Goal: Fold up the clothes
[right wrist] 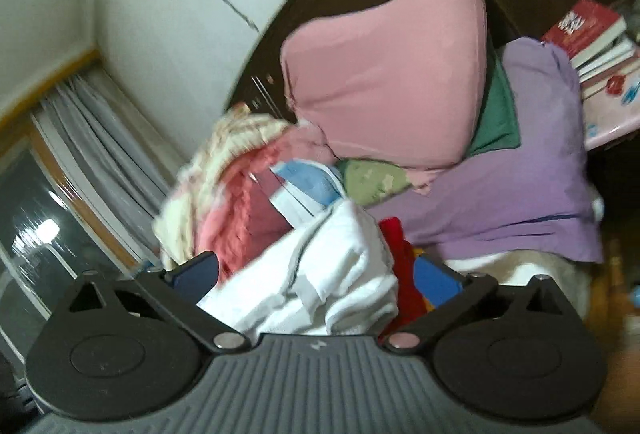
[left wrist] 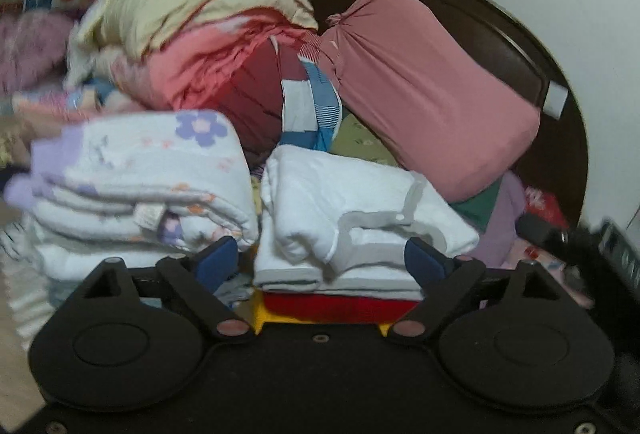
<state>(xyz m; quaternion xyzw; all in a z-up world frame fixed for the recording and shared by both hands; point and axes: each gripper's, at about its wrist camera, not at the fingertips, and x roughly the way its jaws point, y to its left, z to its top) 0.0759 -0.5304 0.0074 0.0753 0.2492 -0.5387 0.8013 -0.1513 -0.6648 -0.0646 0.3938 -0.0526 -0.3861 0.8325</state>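
Both tongs are gaping wide: left tongs (left wrist: 323, 261) flanking the folded white garment (left wrist: 352, 218), right tongs (right wrist: 320, 276) straddling it.

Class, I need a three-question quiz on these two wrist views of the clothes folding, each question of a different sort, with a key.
1. True or false: the folded white garment lies between the open fingers of the left tongs.
2. Multiple choice: what lies directly under that white garment in the left wrist view? A) a green towel B) a red item C) a book
3. Fill in: the flower on the folded floral cloth beside it is coloured ____.

Key: 1 true; 2 B; 3 purple.
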